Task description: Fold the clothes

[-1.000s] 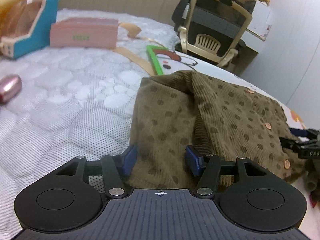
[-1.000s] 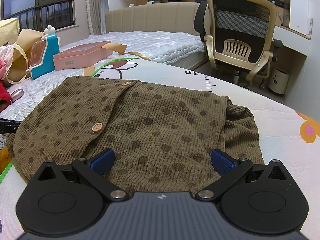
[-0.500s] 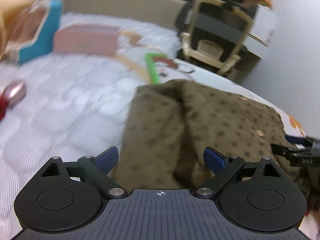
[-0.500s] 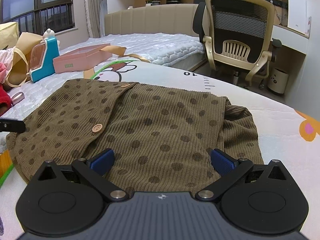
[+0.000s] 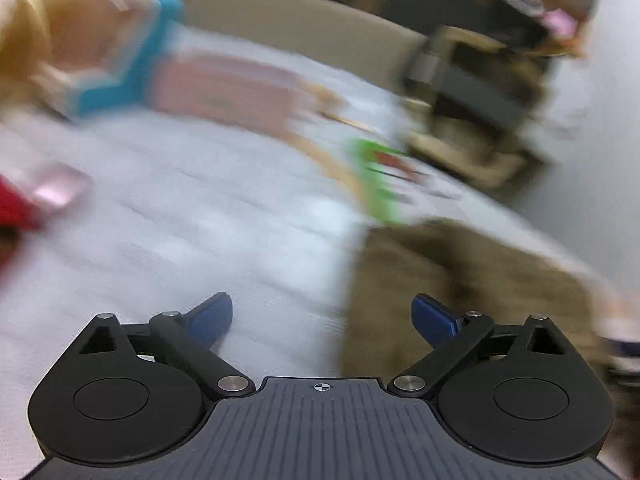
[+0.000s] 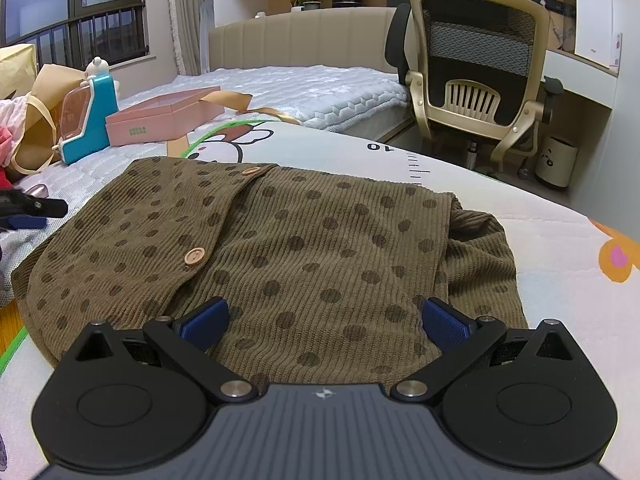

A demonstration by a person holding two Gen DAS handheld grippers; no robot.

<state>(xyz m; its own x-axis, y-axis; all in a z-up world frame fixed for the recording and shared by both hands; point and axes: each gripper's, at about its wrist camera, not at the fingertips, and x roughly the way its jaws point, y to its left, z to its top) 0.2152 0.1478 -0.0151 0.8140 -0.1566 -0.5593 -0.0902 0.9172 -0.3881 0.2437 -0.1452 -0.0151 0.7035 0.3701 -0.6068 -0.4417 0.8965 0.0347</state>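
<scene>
A brown dotted cardigan [image 6: 288, 248] with wooden buttons lies folded on the printed mat [image 6: 560, 240]. My right gripper [image 6: 324, 320] hovers open over its near edge, nothing between the blue pads. In the blurred left wrist view my left gripper [image 5: 322, 318] is open and holds nothing; the cardigan [image 5: 460, 288] lies under its right pad, white bedding under its left. The left gripper's tips [image 6: 32, 212] show at the left edge of the right wrist view, just off the cardigan.
A pink box [image 6: 160, 122], a blue toy case [image 6: 90, 120] and a paper bag [image 6: 36, 120] sit on the bed at the left. An office chair [image 6: 476, 68] and a small bin [image 6: 556, 160] stand behind the mat.
My left gripper opened, let go of the cardigan's edge and swung left off the garment, still moving fast. My right gripper stayed open and drew back slightly.
</scene>
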